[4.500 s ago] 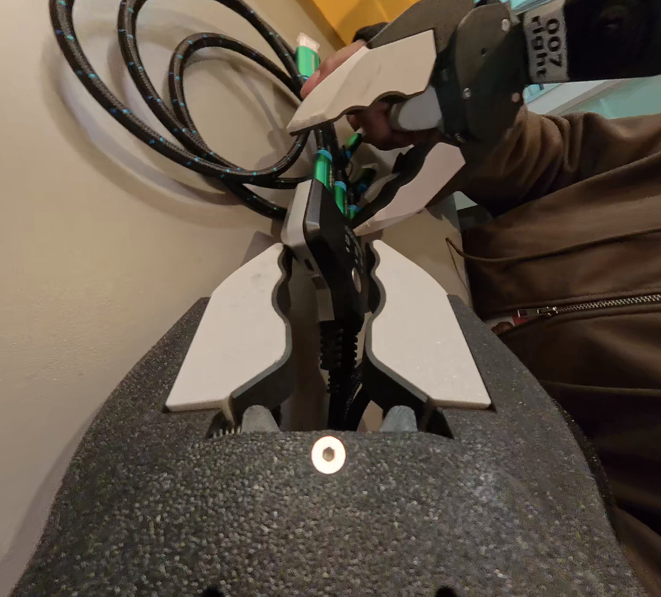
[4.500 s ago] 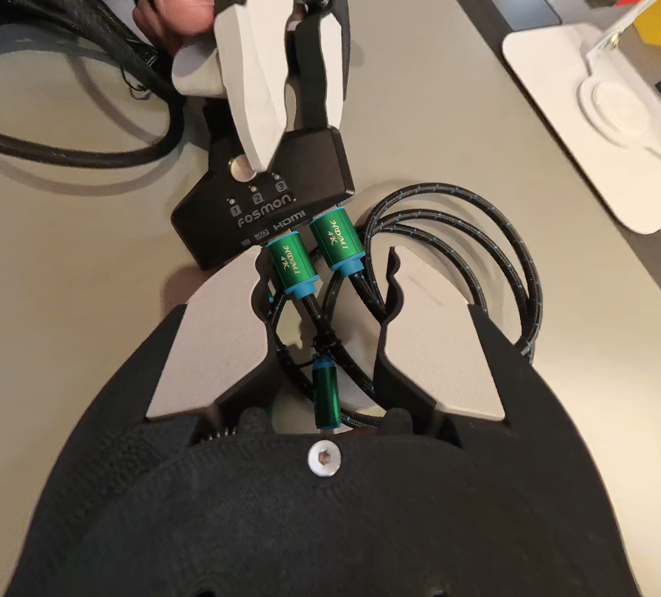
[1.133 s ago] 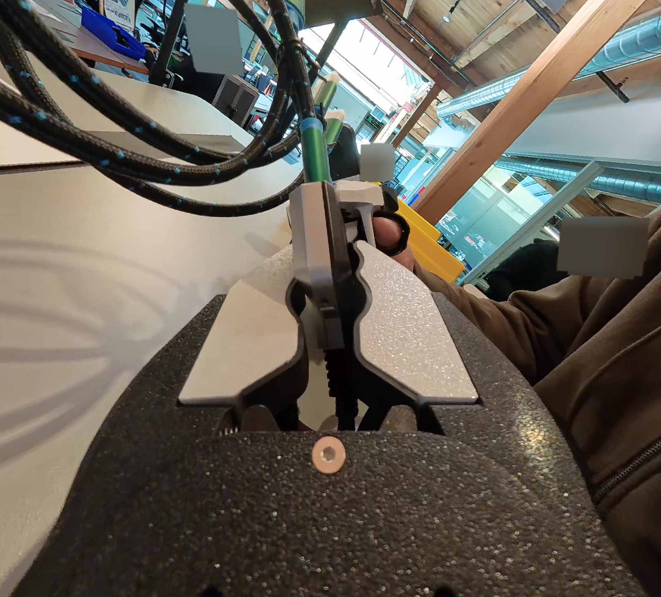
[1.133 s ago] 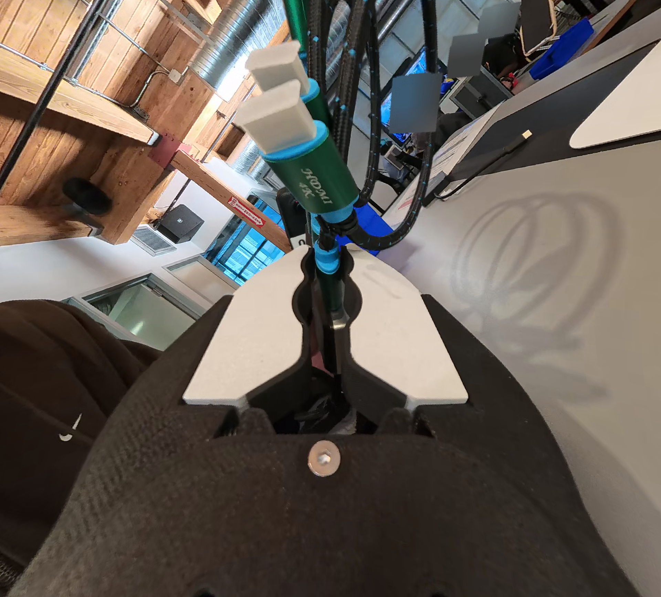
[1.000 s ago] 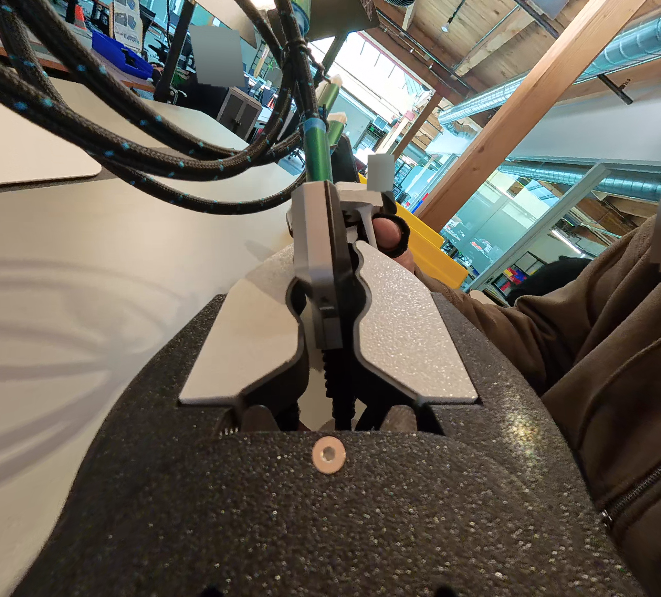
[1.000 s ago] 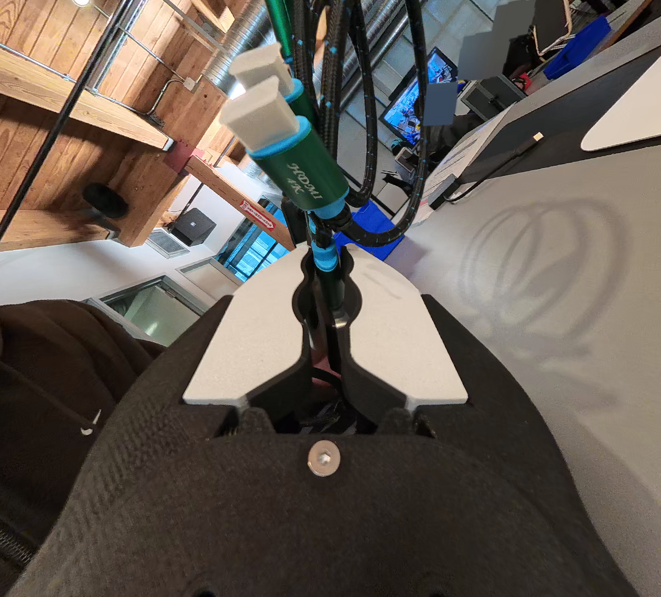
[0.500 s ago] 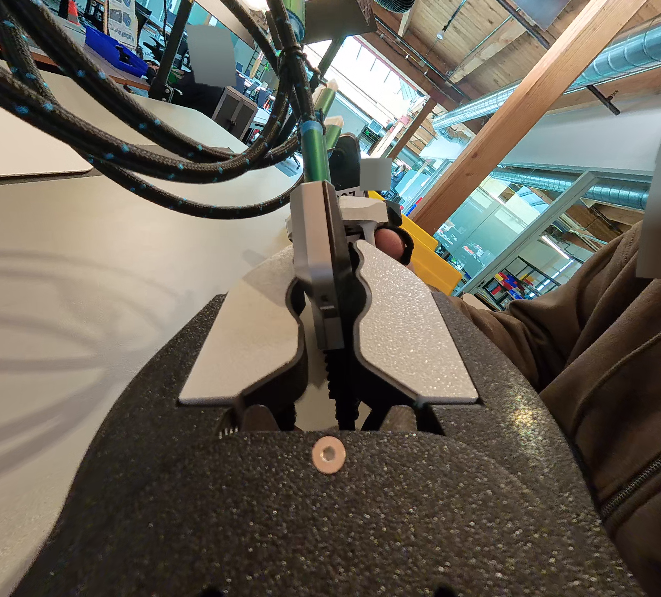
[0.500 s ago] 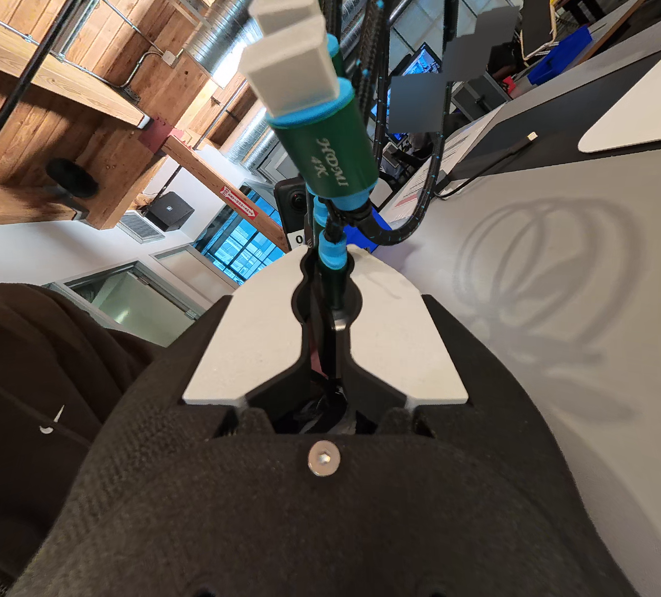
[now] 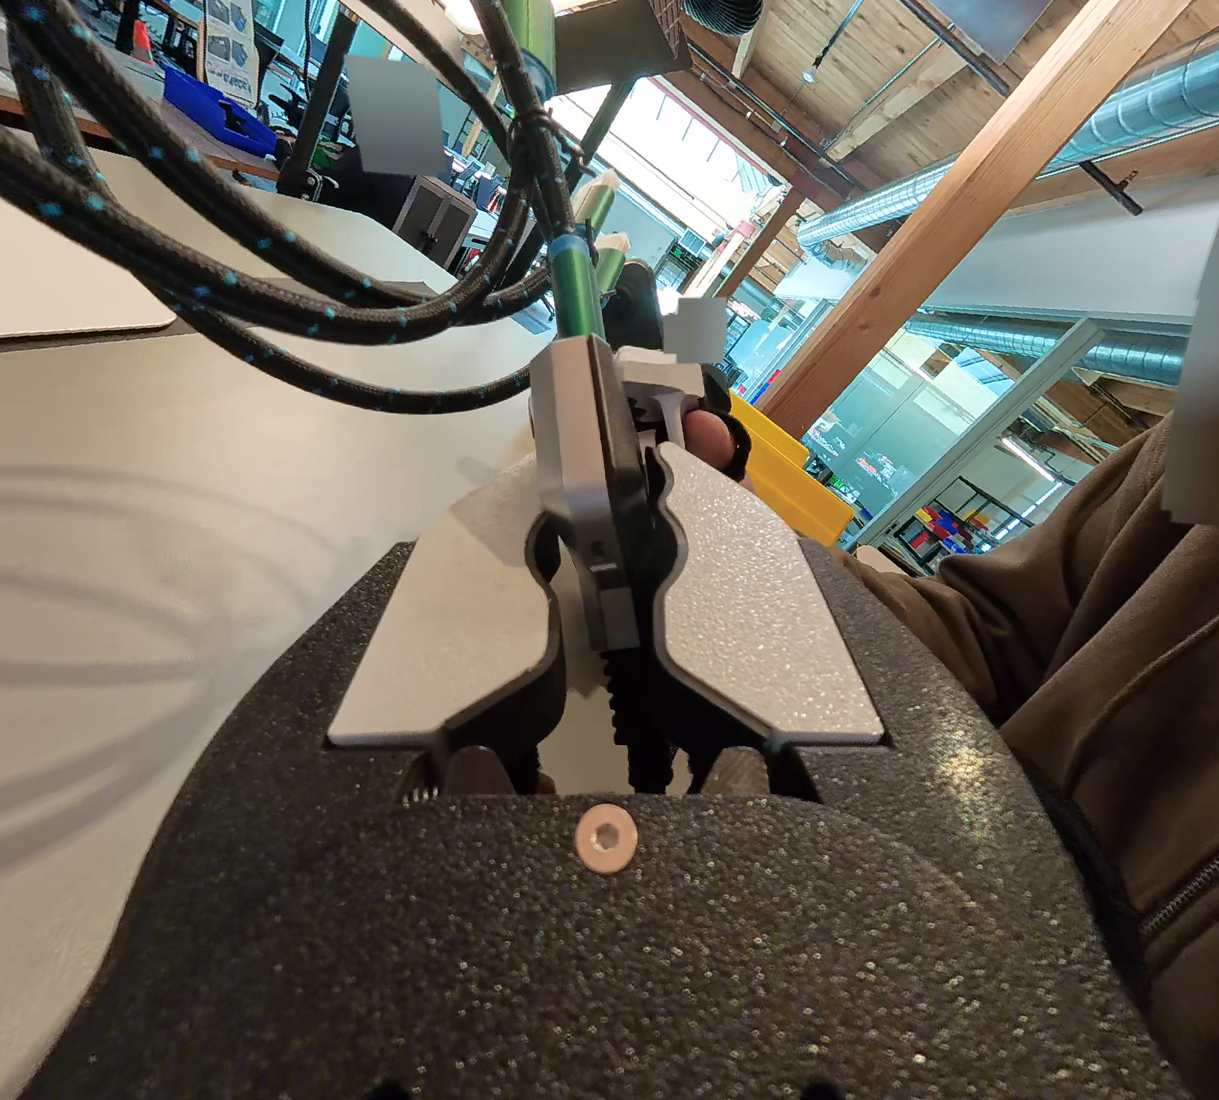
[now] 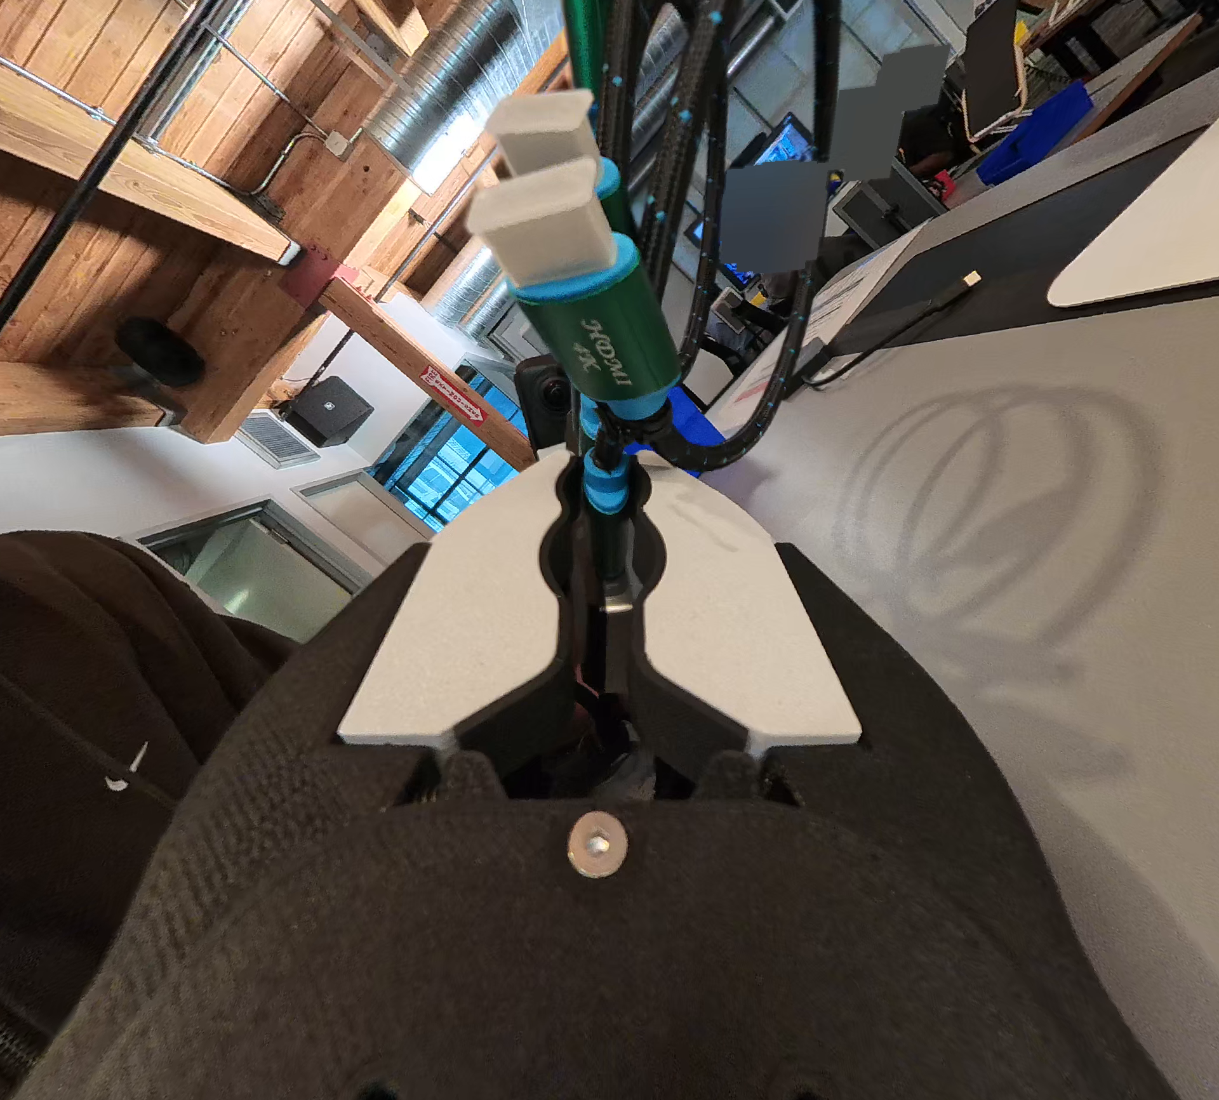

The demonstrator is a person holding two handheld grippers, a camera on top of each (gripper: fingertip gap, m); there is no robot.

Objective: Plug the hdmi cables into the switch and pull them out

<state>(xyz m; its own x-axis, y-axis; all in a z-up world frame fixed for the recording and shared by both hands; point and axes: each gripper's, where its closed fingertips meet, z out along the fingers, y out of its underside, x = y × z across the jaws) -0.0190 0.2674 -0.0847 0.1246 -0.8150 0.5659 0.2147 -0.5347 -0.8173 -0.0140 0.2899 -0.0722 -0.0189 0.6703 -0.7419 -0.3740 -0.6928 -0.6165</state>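
My left gripper (image 9: 597, 475) is shut on a black and silver switch box (image 9: 577, 442), held edge-on above the pale table (image 9: 198, 508). A green cable plug (image 9: 577, 297) sits in the box's far end. Black braided cables (image 9: 198, 270) loop up and left from it. My right gripper (image 10: 603, 475) is shut on that green plug (image 10: 610, 534), with its blue collar at the fingertips. It also shows in the left wrist view (image 9: 659, 389), just behind the box. Two more green plugs with white caps (image 10: 597, 336) stick up from the tied cable bundle (image 10: 712, 79).
A white flat pad (image 10: 1154, 250) lies at the table's far side, with a thin dark cable (image 10: 923, 310) beside it. A yellow bin (image 9: 791, 475) and a person's brown sleeve (image 9: 1022, 640) are on the right. Desks, wooden beams and ducts fill the background.
Since 4.5 s ago both grippers have lifted off the table and my right one has shut on the plug. Over the last second the grasps hold; the cable bundle and capped plugs sway a little.
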